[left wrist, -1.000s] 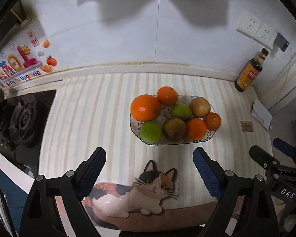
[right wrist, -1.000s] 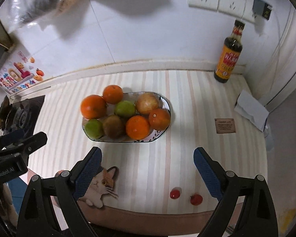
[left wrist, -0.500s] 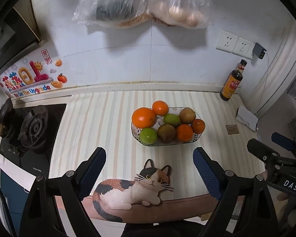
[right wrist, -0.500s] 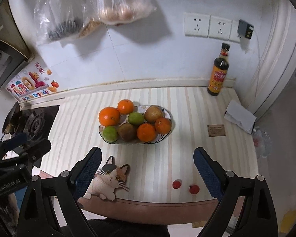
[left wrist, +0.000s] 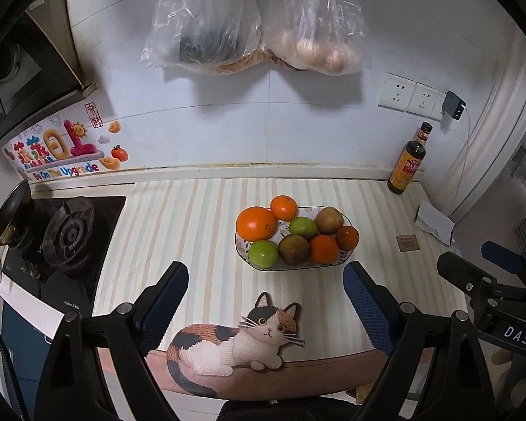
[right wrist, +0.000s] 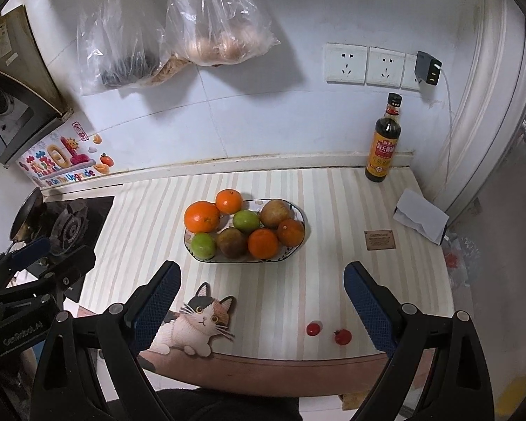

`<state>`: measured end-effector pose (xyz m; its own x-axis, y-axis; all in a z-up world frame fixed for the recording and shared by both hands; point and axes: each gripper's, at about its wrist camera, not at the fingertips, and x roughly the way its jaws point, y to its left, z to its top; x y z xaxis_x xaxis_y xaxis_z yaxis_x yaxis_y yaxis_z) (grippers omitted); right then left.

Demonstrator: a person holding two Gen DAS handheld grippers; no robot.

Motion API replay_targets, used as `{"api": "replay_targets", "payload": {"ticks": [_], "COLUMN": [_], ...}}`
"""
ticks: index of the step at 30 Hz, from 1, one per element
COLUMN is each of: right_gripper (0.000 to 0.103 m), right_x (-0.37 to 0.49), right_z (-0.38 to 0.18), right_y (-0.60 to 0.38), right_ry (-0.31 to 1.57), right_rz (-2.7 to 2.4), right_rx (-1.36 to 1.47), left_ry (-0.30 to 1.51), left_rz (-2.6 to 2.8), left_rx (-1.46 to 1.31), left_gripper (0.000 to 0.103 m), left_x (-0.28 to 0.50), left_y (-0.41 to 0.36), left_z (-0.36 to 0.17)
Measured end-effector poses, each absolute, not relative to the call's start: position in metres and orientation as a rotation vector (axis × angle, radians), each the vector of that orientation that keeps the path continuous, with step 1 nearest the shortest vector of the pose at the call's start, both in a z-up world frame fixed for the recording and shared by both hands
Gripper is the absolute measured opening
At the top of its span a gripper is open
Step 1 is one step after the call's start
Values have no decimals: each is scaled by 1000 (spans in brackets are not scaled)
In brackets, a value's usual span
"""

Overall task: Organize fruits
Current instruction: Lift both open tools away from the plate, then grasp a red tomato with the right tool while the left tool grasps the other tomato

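Note:
A glass fruit bowl (left wrist: 243, 259) (right wrist: 298, 245) sits mid-counter, holding several oranges, two green fruits and brown fruits. A big orange (left wrist: 256, 223) (right wrist: 202, 216) rests on its left rim. Two small red fruits (right wrist: 314, 328) (right wrist: 343, 336) lie loose near the counter's front edge, right of centre. My left gripper (left wrist: 264, 301) is open and empty, held back over the front edge. My right gripper (right wrist: 262, 303) is open and empty, also back from the bowl. The right gripper shows at the right of the left wrist view (left wrist: 484, 280), the left gripper at the left of the right wrist view (right wrist: 35, 263).
A cat-shaped mat (left wrist: 235, 340) (right wrist: 196, 326) lies at the front edge. A sauce bottle (left wrist: 408, 161) (right wrist: 384, 140) stands at the back right by folded paper (right wrist: 420, 215) and a small card (right wrist: 379, 239). A gas stove (left wrist: 66, 235) is left. Plastic bags (left wrist: 256, 24) hang on the wall.
Both grippers have pulled back and up from the counter, so the bowl looks smaller and the wall bags have come into view. Nothing on the counter has moved.

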<state>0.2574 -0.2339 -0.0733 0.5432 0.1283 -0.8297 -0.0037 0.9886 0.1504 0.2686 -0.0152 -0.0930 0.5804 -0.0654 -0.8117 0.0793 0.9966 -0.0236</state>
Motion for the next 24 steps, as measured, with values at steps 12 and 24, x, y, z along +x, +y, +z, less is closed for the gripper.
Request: {"api": "replay_targets", "payload": {"ticks": [12,24], "right_gripper": [100,99], "right_x": [268,277], "right_z": [-97,-258], "right_y": [-265,-353], "right_ry": [1012,1297], "right_rz": [77,-59], "right_rx": [246,435], "left_ry": [949,1141], "left_rz": [-56,-123], "left_rx": [21,190], "left_gripper": [103,103], "left_x": [283,325], "left_y": [-28,-105], "left_z": [-107,-201]}}
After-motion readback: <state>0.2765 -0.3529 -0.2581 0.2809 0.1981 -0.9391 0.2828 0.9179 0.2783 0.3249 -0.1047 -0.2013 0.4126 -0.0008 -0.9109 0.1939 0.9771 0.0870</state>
